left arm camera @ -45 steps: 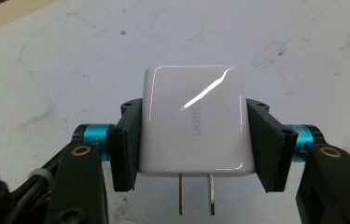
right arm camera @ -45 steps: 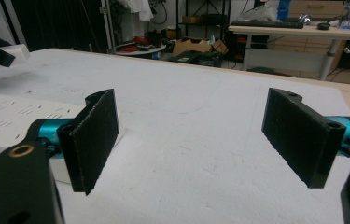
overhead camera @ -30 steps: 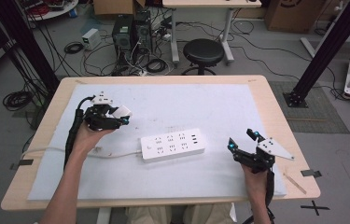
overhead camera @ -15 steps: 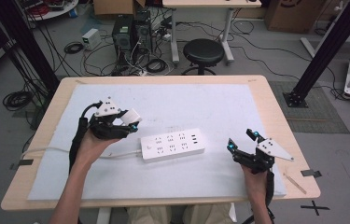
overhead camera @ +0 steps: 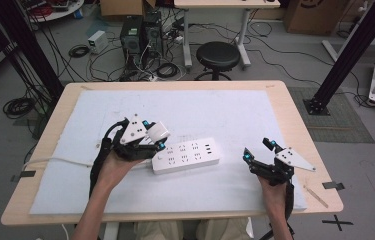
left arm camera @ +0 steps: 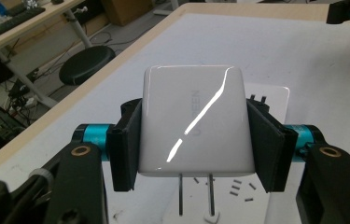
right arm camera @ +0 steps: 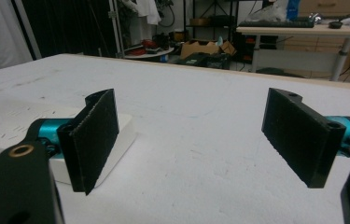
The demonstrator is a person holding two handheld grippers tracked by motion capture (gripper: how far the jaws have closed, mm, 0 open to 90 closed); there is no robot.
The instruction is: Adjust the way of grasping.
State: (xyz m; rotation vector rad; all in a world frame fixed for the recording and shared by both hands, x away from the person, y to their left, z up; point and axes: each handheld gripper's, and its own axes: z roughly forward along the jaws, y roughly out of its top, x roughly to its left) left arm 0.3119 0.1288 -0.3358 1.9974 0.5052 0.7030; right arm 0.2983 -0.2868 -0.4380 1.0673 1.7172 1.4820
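Two hand-held grippers work over a tabletop (overhead camera: 50, 107) covered by a white mat (overhead camera: 235, 115) in the high view. The left hand-held gripper (overhead camera: 154, 139) pinches a white charger (overhead camera: 158, 132) just above the left end of a white power strip (overhead camera: 186, 155), which lies flat near the middle of the mat with its cord (overhead camera: 50, 161) trailing off to the left. The right hand-held gripper (overhead camera: 259, 149) rests well apart, near the right edge, with its jaws spread and nothing between them. No containers stand on the tabletop.

From the left gripper view, the charger (left arm camera: 193, 125) sits squarely between the pads (left arm camera: 127, 144), gripped on its two side faces. Its two metal prongs (left arm camera: 196, 193) point down toward the power strip (left arm camera: 238, 200) below, whose slots show close under them. The step in hand looks like plugging in. To do it well, keep the prongs square to a slot pair, line them up before pressing, then push straight down without tilting; the strip may slide, so bracing it with the other gripper would help.

From the right gripper view, the right hand-held gripper (right arm camera: 207, 140) is wide open above bare mat, and the end of the power strip (right arm camera: 18, 135) lies just behind its left pad (right arm camera: 91, 137).
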